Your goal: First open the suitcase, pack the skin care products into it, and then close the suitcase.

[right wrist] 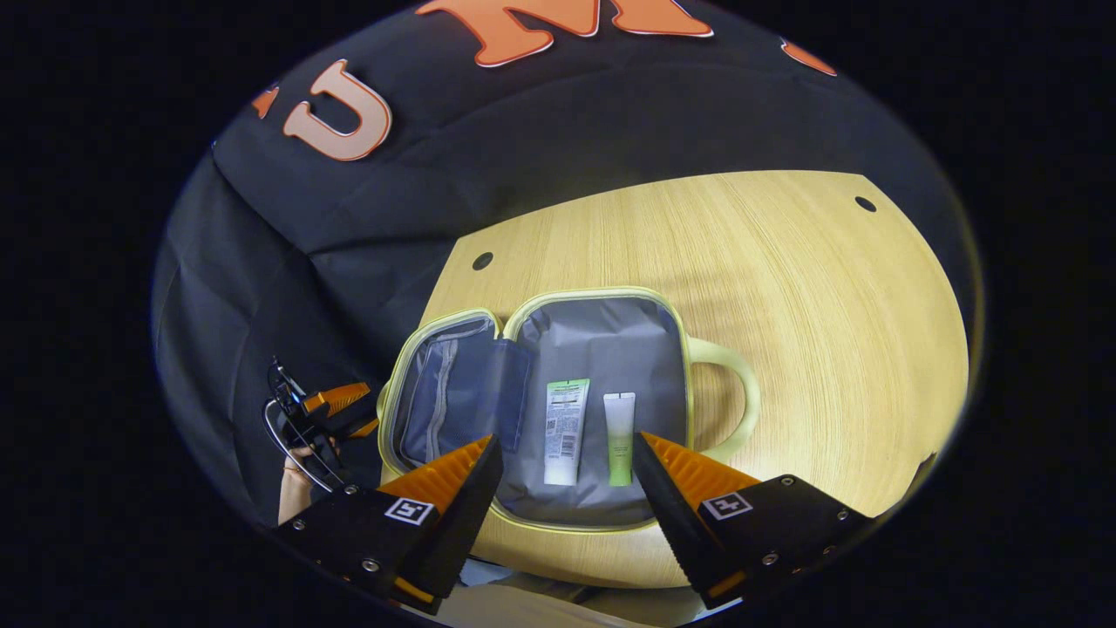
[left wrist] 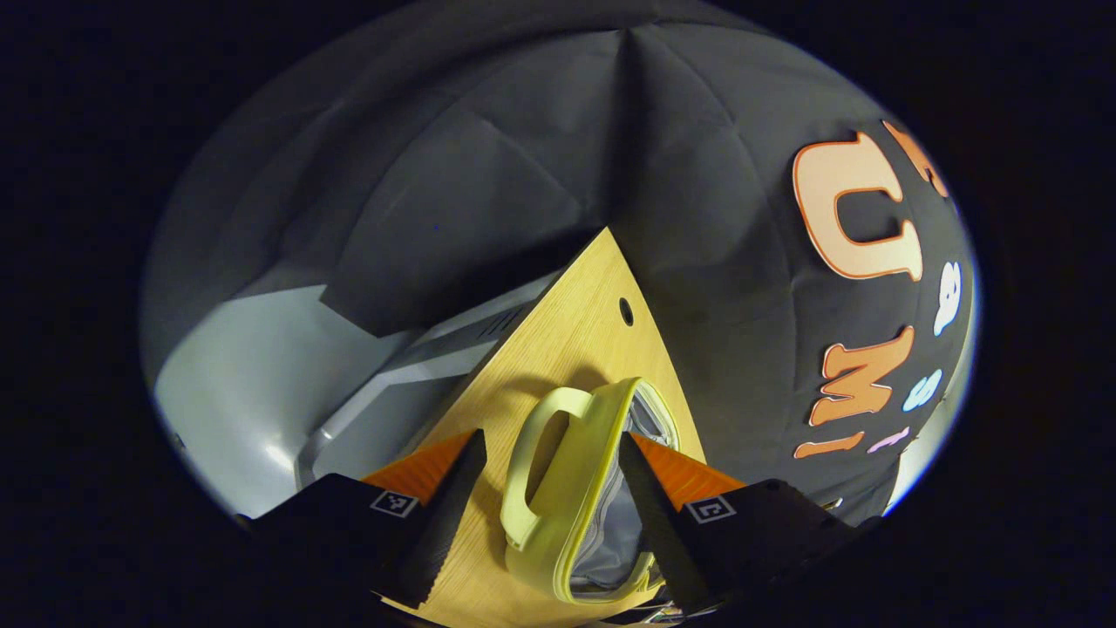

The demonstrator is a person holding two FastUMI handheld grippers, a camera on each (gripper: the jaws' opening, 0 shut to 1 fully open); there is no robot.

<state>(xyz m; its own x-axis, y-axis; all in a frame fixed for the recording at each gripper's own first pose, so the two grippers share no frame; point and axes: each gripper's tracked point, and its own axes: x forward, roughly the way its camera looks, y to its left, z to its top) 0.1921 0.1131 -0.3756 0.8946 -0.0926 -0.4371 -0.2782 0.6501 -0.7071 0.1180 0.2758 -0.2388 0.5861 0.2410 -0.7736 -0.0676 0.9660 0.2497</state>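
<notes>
1. The suitcase (right wrist: 584, 410) — a small pale yellow-green case with a grey lining — lies open on the wooden table (right wrist: 785, 288). Its lid half (right wrist: 445, 397) is folded out flat to the left of the main half in the right gripper view, and its handle (right wrist: 728, 397) sticks out on the opposite side.
2. Two skin care tubes lie inside the main half, side by side and just apart: a white tube (right wrist: 565, 432) with a green band at its top, and a smaller pale green tube (right wrist: 620, 436) on the side nearer the handle.
3. The right tongs (right wrist: 567, 467) hover above the near edge of the open case with their fingers spread apart, gripping nothing.
4. The left tongs (right wrist: 336, 410) show in the right gripper view just beyond the lid's outer edge, held in a person's hand (right wrist: 296, 475); from there I cannot tell how their fingers stand.
5. In the left gripper view, the left tongs (left wrist: 551, 458) are spread wide — the suitcase (left wrist: 567, 497) lies between the two fingers, seen from the side, with its handle (left wrist: 532, 462) towards the left finger. Neither finger clearly presses on it.
6. The table's corner, with a small dark hole (left wrist: 626, 311), points away towards the booth's cloth wall.
</notes>
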